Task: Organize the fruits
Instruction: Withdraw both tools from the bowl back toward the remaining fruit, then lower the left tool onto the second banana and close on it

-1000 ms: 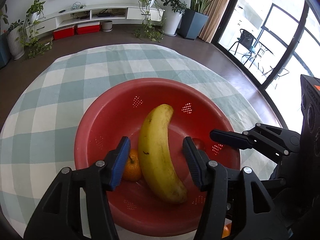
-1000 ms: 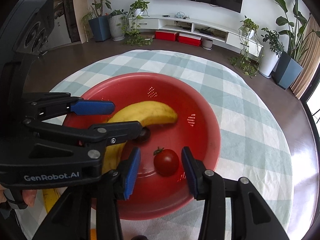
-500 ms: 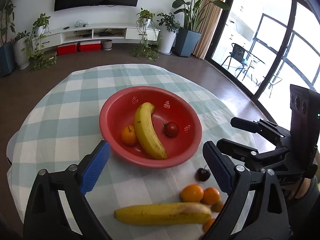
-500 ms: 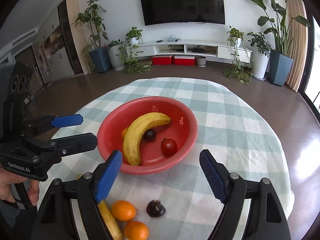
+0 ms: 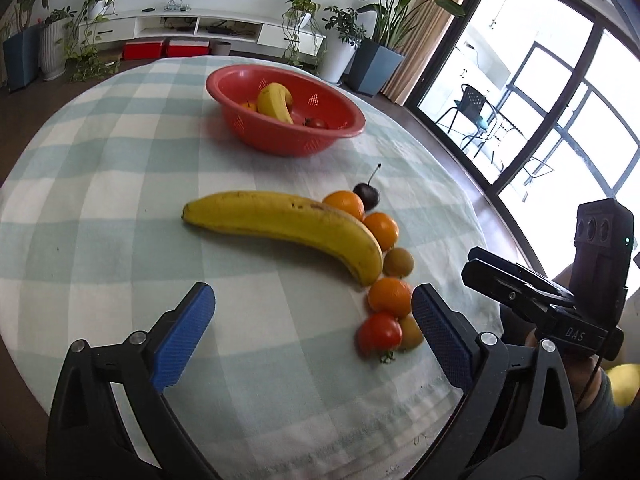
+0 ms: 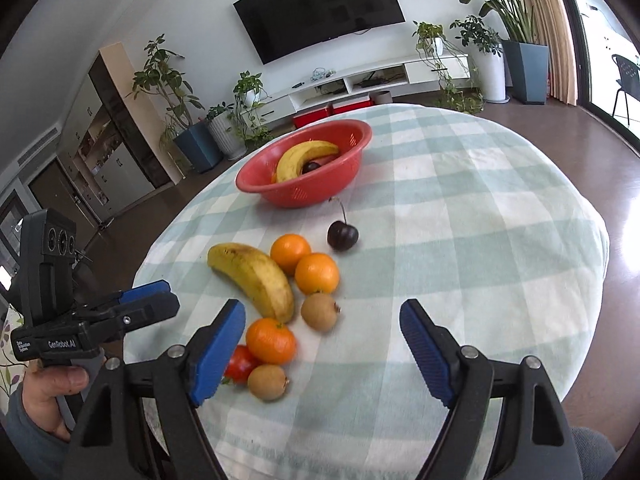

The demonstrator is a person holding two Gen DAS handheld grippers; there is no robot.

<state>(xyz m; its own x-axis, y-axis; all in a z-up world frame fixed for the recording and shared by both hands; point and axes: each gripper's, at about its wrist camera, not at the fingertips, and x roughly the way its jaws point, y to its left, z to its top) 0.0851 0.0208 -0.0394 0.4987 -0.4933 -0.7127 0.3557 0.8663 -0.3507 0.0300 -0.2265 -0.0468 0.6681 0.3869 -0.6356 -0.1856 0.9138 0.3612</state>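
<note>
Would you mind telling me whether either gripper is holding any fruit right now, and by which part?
Nothing is held. The left gripper and right gripper both stand open and empty above the green-checked tablecloth, their jaws having just been opening.

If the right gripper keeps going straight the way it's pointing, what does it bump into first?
Probably just the checked tablecloth. The right gripper is open and empty, and the brown round fruit sits just left of its line, so it might brush that. Depth is hard to judge.
</note>
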